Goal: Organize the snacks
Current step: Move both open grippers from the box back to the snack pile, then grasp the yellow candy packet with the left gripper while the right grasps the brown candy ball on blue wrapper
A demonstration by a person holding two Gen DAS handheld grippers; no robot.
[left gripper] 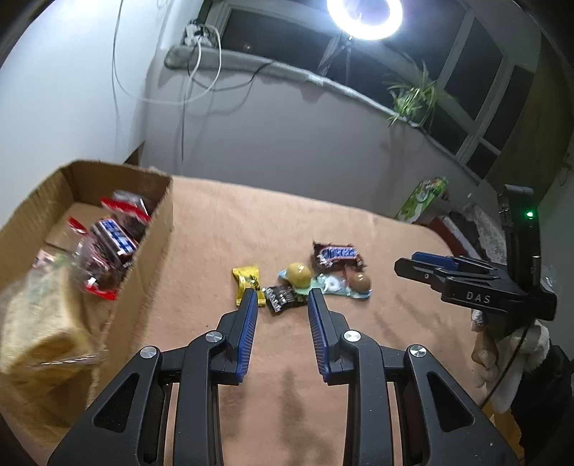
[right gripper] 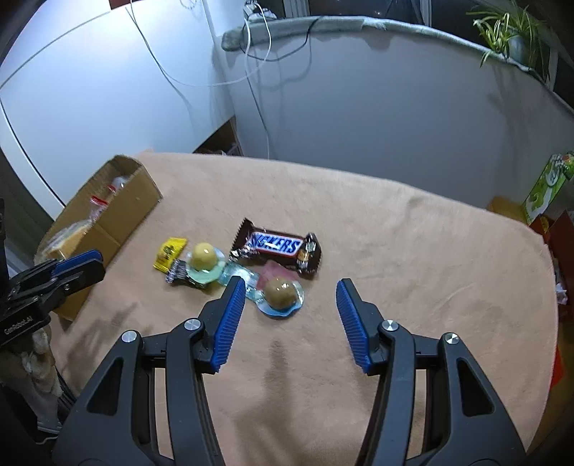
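Observation:
A cardboard box at the left of the table holds several snack packs and a bread bag; it also shows in the right wrist view. On the tan cloth lie a Snickers bar, a yellow candy, a small dark wrapper, a yellow ball sweet and a brown ball sweet. My left gripper is open and empty, just short of the dark wrapper. My right gripper is open and empty, its fingers either side of the brown ball sweet, nearer than it.
A ring light glares above the window. A potted plant stands on the sill. A green carton stands beyond the table's right edge. Cables hang down the wall.

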